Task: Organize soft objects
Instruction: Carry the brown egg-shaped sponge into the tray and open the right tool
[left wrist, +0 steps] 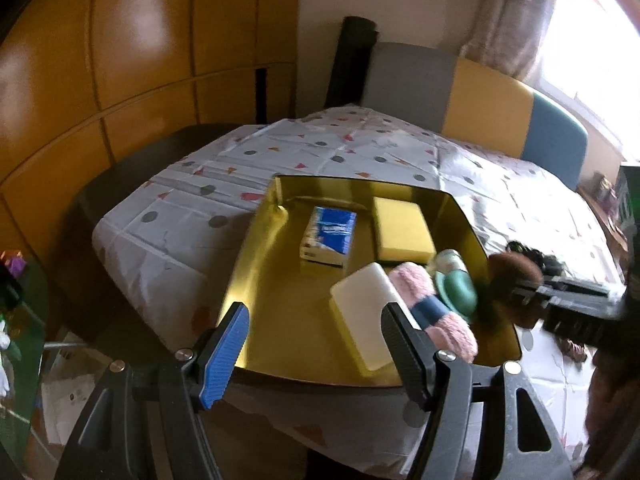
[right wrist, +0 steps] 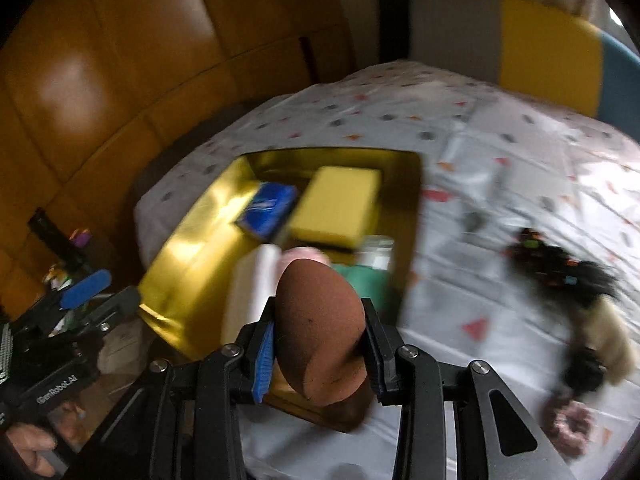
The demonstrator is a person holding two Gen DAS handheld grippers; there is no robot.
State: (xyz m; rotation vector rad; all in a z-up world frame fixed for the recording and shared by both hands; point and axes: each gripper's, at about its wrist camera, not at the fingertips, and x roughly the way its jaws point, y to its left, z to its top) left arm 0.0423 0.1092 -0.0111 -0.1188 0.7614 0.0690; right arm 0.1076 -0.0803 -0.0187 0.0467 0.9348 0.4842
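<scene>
- the right gripper (right wrist: pixel 320 354) pinches a brown egg-shaped sponge (right wrist: pixel 320 332) between its two pads, held above the near edge of the gold tray (right wrist: pixel 192 240).
- the left gripper (left wrist: pixel 316 344) is spread wide with nothing between its fingers — it hangs over the tray's near rim at 6 o'clock.
- in the tray: a blue tissue pack (left wrist: pixel 330 236) near the centre, a yellow sponge (left wrist: pixel 404 228) at its 3 o'clock, a white block (left wrist: pixel 368 312) at 6 o'clock, a pink fluffy roll (left wrist: pixel 436 312) touching the block's right side, and a green piece (left wrist: pixel 458 290) beside the roll.
- the tray sits on a patterned tablecloth (left wrist: pixel 192 216); a dark hair bundle (right wrist: pixel 560 272) and a pink scrunchie (right wrist: pixel 572 424) lie on the cloth at 3 to 4 o'clock of the tray, well apart from it.
</scene>
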